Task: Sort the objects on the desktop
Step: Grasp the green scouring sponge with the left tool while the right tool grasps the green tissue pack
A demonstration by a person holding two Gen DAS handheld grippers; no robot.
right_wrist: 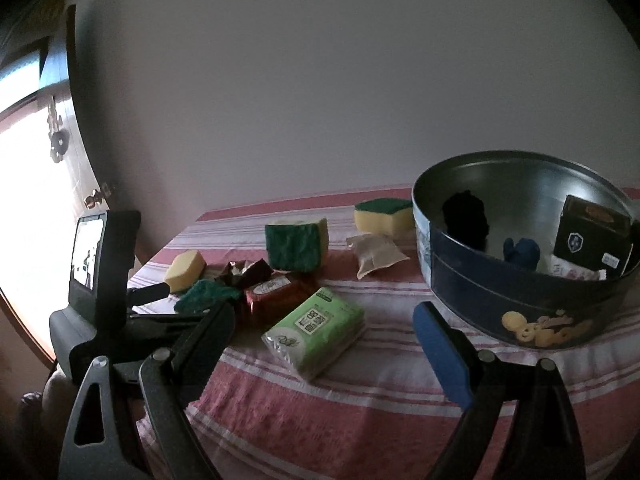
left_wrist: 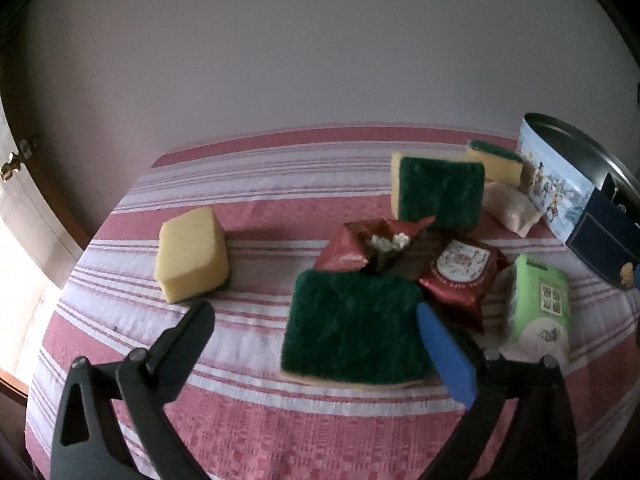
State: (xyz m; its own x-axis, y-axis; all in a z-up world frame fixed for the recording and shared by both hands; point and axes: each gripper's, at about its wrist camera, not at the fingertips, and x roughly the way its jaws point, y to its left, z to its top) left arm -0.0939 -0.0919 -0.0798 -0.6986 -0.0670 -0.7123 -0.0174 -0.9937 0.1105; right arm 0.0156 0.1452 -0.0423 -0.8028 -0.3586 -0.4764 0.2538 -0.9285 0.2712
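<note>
A table under a red-and-white striped cloth [left_wrist: 248, 412] stands against a plain pale wall [left_wrist: 300, 40], with a bright window at the left edge of both views. The items to be sorted lie scattered on the cloth. Nearest the left gripper [left_wrist: 316, 320] is a sponge lying green side up [left_wrist: 354, 326]; the fingers are spread wide with nothing between them, the blue-padded fingertip [left_wrist: 444, 356] overlapping the sponge's right edge in the view, though contact cannot be confirmed. Well to the left sits a sponge showing only its yellow foam [left_wrist: 190, 260]. Behind the near sponge are two dark red foil packets [left_wrist: 460, 276], touching one another, and behind those a sponge stands tilted with its green face forward [left_wrist: 440, 194]. A further yellow-and-green sponge [left_wrist: 496, 162] lies near the far edge, with a pale wrapped packet [left_wrist: 510, 206] just in front of it. A green tissue pack [right_wrist: 316, 330] lies beside the red packets. The right gripper [right_wrist: 324, 320] is likewise released and empty, held above the cloth with the tissue pack seen between its fingers. To its right stands a round blue tin [right_wrist: 516, 304], open, holding a dark box [right_wrist: 592, 236], a blue object [right_wrist: 522, 252] and some pale wrappers.
</note>
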